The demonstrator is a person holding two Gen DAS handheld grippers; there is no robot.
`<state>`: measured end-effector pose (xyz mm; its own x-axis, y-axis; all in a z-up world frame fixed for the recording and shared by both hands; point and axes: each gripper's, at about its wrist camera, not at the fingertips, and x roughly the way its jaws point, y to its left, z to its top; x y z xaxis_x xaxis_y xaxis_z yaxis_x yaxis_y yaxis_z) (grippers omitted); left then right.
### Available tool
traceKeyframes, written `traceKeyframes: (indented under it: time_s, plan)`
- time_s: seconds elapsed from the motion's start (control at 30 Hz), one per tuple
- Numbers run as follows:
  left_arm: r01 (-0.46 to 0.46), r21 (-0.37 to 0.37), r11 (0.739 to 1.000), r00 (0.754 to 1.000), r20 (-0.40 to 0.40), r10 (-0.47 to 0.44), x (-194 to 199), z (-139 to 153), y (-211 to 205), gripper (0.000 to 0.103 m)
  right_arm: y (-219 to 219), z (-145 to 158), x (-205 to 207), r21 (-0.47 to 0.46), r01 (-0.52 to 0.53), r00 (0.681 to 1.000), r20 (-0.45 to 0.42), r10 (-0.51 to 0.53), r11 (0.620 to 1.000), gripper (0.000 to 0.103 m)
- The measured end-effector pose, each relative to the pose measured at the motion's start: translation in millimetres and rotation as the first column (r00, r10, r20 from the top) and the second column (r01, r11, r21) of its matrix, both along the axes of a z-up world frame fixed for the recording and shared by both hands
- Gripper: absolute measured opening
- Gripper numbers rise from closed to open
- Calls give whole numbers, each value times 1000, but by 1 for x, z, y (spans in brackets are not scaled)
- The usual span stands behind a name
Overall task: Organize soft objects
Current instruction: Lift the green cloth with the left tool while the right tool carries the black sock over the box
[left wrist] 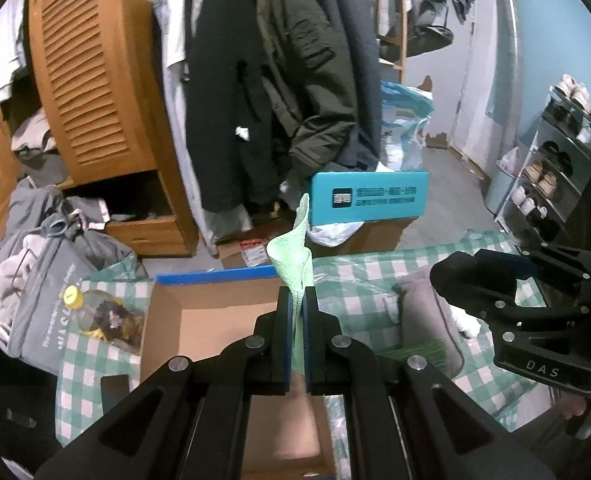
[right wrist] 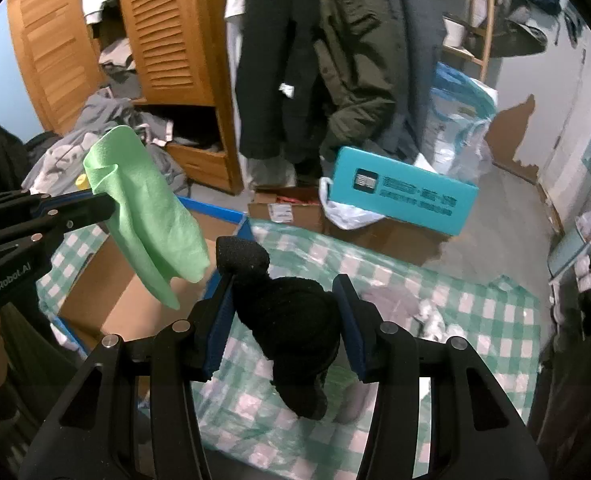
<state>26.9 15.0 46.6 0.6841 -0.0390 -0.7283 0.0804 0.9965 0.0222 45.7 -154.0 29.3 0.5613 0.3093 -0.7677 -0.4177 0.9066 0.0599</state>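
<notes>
My left gripper (left wrist: 298,300) is shut on a light green cloth (left wrist: 293,256) and holds it above an open cardboard box (left wrist: 215,320). In the right wrist view the left gripper (right wrist: 109,204) shows at the left with the green cloth (right wrist: 151,220) hanging from it over the box (right wrist: 111,304). My right gripper (right wrist: 281,292) is shut on a black knitted soft item (right wrist: 291,332) that hangs between its jaws above the checked tablecloth (right wrist: 415,280). The right gripper also shows at the right of the left wrist view (left wrist: 451,276).
A bottle with a yellow cap (left wrist: 95,312) lies left of the box. A grey cloth (left wrist: 419,304) and a green item (left wrist: 423,350) lie on the table. A teal box (right wrist: 403,196), hanging coats (right wrist: 335,60), a wooden wardrobe (right wrist: 167,40) and a shoe rack (left wrist: 555,168) stand beyond.
</notes>
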Motion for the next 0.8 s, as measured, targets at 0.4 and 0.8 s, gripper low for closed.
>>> traceKeyframes:
  time_s: [0.4,0.8]
  plan:
    - [-87,1,996,996,-35,87,-6,-18,54,4,60,-11,5,-4,-84,996,-34,84,996,49]
    - [-136,-5,991,987,-92,135,-4,-43,87,4,103,-27,11,-17,-140,987,-77,138,990,49]
